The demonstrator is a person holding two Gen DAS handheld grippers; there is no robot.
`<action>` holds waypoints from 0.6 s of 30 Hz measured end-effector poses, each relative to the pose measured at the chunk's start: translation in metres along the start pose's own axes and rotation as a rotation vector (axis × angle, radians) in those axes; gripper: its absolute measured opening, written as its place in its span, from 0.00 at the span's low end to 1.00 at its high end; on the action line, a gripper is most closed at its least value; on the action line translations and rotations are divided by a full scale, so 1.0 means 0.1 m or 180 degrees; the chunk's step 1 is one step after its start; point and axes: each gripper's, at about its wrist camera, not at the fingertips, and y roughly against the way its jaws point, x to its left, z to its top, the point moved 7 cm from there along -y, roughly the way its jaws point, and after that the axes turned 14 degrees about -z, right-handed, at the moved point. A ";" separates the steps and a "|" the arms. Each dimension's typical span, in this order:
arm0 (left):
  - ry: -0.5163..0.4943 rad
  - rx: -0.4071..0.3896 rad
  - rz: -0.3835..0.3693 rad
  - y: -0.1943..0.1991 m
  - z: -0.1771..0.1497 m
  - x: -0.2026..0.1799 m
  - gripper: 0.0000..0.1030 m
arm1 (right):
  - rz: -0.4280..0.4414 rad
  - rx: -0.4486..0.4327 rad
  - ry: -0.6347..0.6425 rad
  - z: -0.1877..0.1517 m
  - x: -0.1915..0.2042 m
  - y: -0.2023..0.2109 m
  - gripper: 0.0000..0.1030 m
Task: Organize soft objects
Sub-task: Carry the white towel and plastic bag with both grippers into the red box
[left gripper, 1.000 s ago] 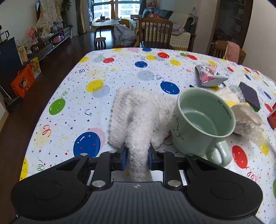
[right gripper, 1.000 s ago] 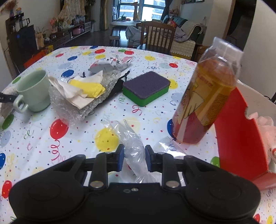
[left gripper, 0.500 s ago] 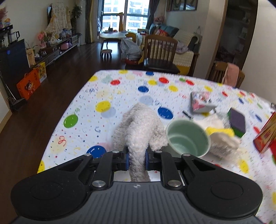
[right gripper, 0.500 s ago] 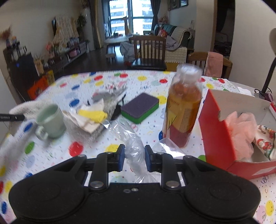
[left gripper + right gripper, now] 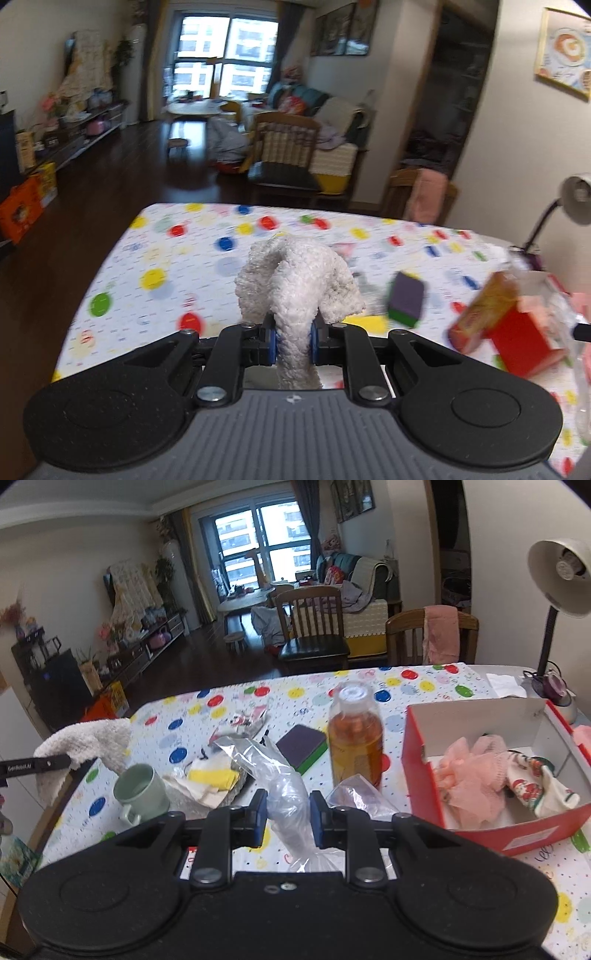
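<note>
So it's a big open living room, dark wood floor, window wall (image 5: 258,542) at the far end, sofa (image 5: 362,576) piled with stuff and a couple of wooden chairs (image 5: 314,627) pulled up to the table. The table (image 5: 406,686) wears a white cloth covered in coloured balloon dots and confetti squiggles.

On it, biggest first: a red cardboard box (image 5: 480,775), white inside, open on top, with peach netting and a printed cloth already in it, sitting on the right side. A desk lamp (image 5: 561,576) stands behind it. Just left of the box is a bottle (image 5: 354,738) of amber liquid, then a purple-and-green sponge (image 5: 303,746), a crumpled heap of bubble wrap with something yellow (image 5: 210,779), and a pale green mug (image 5: 138,794).

Left gripper (image 5: 293,341) is clamped tight on a fluffy white towel (image 5: 295,284), which hangs up off the table. Right gripper (image 5: 288,818) is pinched on a clear plastic bag (image 5: 284,790), jaws only a little apart, bag lifted near the bottle.

Only readable writing: "GenRobot.AI" on the left gripper's finger (image 5: 33,766) in the right wrist view. Bottle label is too blurred.
</note>
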 end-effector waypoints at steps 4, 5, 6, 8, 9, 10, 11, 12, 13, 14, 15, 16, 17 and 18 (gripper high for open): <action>-0.0072 -0.0010 -0.0244 0.04 0.10 -0.39 0.15 | -0.0059 -0.0043 -0.0083 0.10 -0.17 0.10 0.22; -0.0092 -0.0009 -0.0304 0.04 0.11 -0.49 0.15 | -0.0082 -0.0053 -0.0101 0.12 -0.22 0.11 0.22; -0.0116 -0.0004 -0.0365 0.03 0.13 -0.60 0.15 | -0.0100 -0.0062 -0.0116 0.14 -0.27 0.13 0.22; -0.0162 0.0019 -0.0472 0.00 0.15 -0.80 0.15 | -0.0123 -0.0069 -0.0137 0.18 -0.36 0.15 0.22; -0.0183 0.0033 -0.0535 -0.01 0.16 -0.90 0.15 | -0.0138 -0.0079 -0.0139 0.19 -0.40 0.16 0.22; -0.0208 0.0051 -0.0599 -0.03 0.17 -1.01 0.15 | -0.0160 -0.0088 -0.0139 0.21 -0.45 0.16 0.22; -0.0237 0.0066 -0.0655 -0.05 0.17 -1.12 0.15 | -0.0183 -0.0090 -0.0140 0.22 -0.50 0.16 0.22; -0.0277 0.0080 -0.0701 -0.07 0.18 -1.22 0.15 | -0.0199 -0.0092 -0.0144 0.24 -0.55 0.17 0.22; -0.0321 0.0094 -0.0744 -0.09 0.19 -1.34 0.15 | -0.0213 -0.0094 -0.0151 0.26 -0.60 0.17 0.22; -0.0367 0.0108 -0.0793 -0.12 0.19 -1.45 0.15 | -0.0233 -0.0099 -0.0162 0.28 -0.66 0.17 0.22; -0.0420 0.0118 -0.0839 -0.14 0.20 -1.57 0.15 | -0.0252 -0.0103 -0.0172 0.30 -0.71 0.16 0.22; -0.0470 0.0127 -0.0878 -0.16 0.20 -1.68 0.15 | -0.0264 -0.0108 -0.0182 0.31 -0.78 0.17 0.22; -0.0509 0.0141 -0.0923 -0.19 0.19 -1.80 0.15 | -0.0276 -0.0113 -0.0199 0.32 -0.85 0.19 0.22; -0.0542 0.0157 -0.0969 -0.22 0.19 -1.91 0.15 | -0.0289 -0.0119 -0.0216 0.34 -0.91 0.18 0.22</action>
